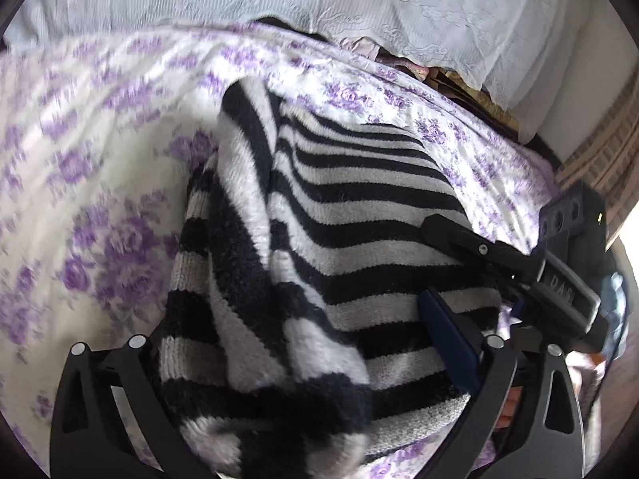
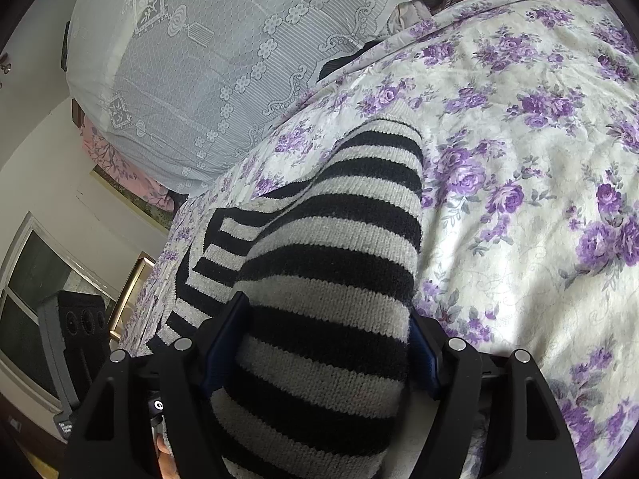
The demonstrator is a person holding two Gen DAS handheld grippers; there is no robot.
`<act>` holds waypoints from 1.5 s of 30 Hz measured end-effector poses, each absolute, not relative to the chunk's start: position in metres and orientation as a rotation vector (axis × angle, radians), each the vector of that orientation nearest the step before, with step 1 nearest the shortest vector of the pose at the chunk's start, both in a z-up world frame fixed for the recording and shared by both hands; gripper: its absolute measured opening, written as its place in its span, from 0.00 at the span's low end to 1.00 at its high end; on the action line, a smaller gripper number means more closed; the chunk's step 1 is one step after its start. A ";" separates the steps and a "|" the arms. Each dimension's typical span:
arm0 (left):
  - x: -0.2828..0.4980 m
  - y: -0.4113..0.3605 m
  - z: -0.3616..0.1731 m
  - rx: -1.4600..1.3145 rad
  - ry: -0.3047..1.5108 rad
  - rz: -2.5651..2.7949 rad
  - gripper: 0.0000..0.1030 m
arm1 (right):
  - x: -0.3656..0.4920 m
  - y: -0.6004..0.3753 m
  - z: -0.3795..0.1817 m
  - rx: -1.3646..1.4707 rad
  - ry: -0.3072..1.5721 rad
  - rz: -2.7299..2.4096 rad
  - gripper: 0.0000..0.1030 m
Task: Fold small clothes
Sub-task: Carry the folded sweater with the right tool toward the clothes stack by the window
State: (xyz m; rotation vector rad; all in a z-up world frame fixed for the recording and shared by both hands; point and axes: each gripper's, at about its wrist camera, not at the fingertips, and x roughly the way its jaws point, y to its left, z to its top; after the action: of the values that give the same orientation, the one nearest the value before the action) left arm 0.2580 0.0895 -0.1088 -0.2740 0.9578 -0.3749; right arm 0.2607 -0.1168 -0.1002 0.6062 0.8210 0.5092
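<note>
holding striped sweater (image 2: 319,279) in my right gripper (image 2: 323,355), pads pressed on fold. left gripper (image 1: 315,367) wide open, sleeve draped between jaws, ungripped. sweater on floral bed (image 2: 519,159).

Blk & white striped knit sweater (image 2: 331,247), white bedsheet (image 2: 539,167) w/ purple floral print, pale blue-grey lace cover (image 2: 207,40), blk grippers w/ blue pads (image 2: 223,355)
</note>
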 end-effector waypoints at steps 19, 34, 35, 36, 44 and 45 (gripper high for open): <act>0.265 0.116 -0.116 -0.489 0.954 -0.466 0.63 | 0.260 -0.113 -0.097 0.577 0.791 0.500 0.66; 0.179 0.079 -0.099 -0.386 0.897 -0.511 0.57 | 0.172 -0.142 -0.074 0.533 0.762 0.489 0.58; 0.170 0.073 -0.100 -0.379 0.897 -0.515 0.57 | 0.162 -0.148 -0.074 0.535 0.768 0.490 0.58; 0.160 0.067 -0.100 -0.376 0.896 -0.519 0.57 | 0.152 -0.154 -0.074 0.533 0.773 0.491 0.58; 0.095 0.019 -0.102 -0.386 0.897 -0.587 0.57 | 0.059 -0.205 -0.064 0.456 0.738 0.456 0.58; 0.090 0.010 -0.101 -0.378 0.899 -0.602 0.57 | 0.048 -0.214 -0.063 0.455 0.729 0.442 0.58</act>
State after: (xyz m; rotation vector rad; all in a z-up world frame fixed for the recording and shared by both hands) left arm 0.0900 0.0104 -0.1011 -0.3782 0.8988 -0.6021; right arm 0.0477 -0.2138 -0.0630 0.4550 0.7291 0.4422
